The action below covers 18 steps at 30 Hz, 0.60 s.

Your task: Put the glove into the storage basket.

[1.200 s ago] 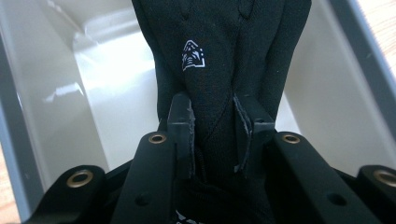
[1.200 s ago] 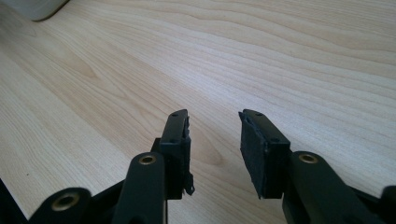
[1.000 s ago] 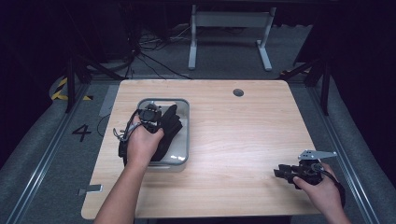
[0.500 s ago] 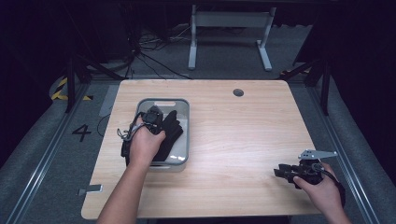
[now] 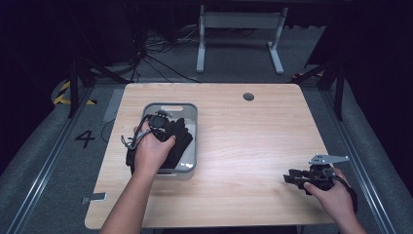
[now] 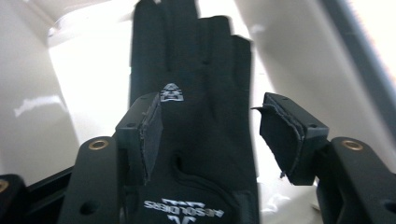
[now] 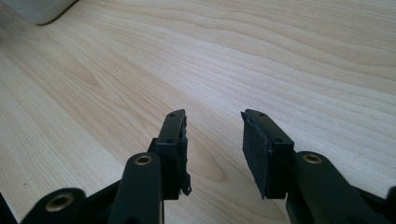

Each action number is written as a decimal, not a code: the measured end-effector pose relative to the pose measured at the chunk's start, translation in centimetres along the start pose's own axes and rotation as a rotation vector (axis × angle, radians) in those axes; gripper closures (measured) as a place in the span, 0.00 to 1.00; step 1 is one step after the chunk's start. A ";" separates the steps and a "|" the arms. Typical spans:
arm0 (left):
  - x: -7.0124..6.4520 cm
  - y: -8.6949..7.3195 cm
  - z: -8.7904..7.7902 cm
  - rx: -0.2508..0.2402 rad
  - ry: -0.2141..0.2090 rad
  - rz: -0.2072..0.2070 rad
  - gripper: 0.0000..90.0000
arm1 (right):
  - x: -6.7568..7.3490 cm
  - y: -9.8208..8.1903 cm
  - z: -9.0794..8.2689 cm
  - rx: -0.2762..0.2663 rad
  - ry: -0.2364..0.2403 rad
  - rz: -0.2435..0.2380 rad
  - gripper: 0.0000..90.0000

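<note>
On the left half of the wooden table [image 5: 243,146] sits one grey bin [image 5: 191,141], and one black glove [image 6: 196,116] lies flat inside it, fingers pointing away from the left gripper [image 6: 210,130]. Left gripper hovers over the glove, jaws apart and just opened; the glove lies below and between the pads, not pinched. White bin walls close in on both sides of the glove in the left gripper view, so room beside it is tight. From the high view the left hand [image 5: 152,151] covers much of the bin, and how many gloves lie there cannot be told. Right gripper [image 7: 212,149] rests near the table's near right corner, well apart from the bin, jaws released over bare wood. One round hole [image 5: 248,96] marks the far edge.
</note>
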<state>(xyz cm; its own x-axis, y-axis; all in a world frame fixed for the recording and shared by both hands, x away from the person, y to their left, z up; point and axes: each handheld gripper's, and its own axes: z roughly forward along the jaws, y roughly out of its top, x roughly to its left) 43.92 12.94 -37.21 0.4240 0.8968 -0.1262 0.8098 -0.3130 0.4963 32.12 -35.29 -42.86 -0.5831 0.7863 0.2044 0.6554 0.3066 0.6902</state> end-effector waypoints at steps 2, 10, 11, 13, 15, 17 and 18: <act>-0.6 0.1 -0.8 0.002 -0.025 0.023 0.47 | -0.1 0.1 0.1 0.001 0.005 -0.001 0.68; -2.7 0.2 -4.1 -0.011 -0.083 0.081 0.46 | 0.0 0.4 0.5 0.007 0.013 -0.011 0.68; -2.9 0.1 -4.4 -0.009 -0.088 0.095 0.46 | 0.0 0.4 0.5 0.006 0.015 -0.010 0.68; -3.5 -0.3 -4.9 -0.019 -0.100 0.103 0.45 | 0.0 0.5 0.5 0.007 0.014 -0.010 0.68; -4.1 -0.6 -5.4 -0.028 -0.113 0.125 0.45 | 0.0 0.5 0.6 0.011 0.016 -0.010 0.68; -4.9 -1.1 -6.0 -0.058 -0.127 0.148 0.46 | 0.0 0.5 0.7 0.010 0.018 -0.011 0.68; -5.3 -1.3 -6.2 -0.070 -0.136 0.161 0.46 | 0.0 0.5 0.7 0.011 0.019 -0.011 0.68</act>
<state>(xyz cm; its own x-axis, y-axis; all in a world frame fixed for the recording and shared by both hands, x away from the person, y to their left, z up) 38.06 10.55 -31.84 0.6004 0.7849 -0.1532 0.6992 -0.4222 0.5769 32.77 -34.73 -42.98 -0.5996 0.7723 0.2101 0.6537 0.3211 0.6852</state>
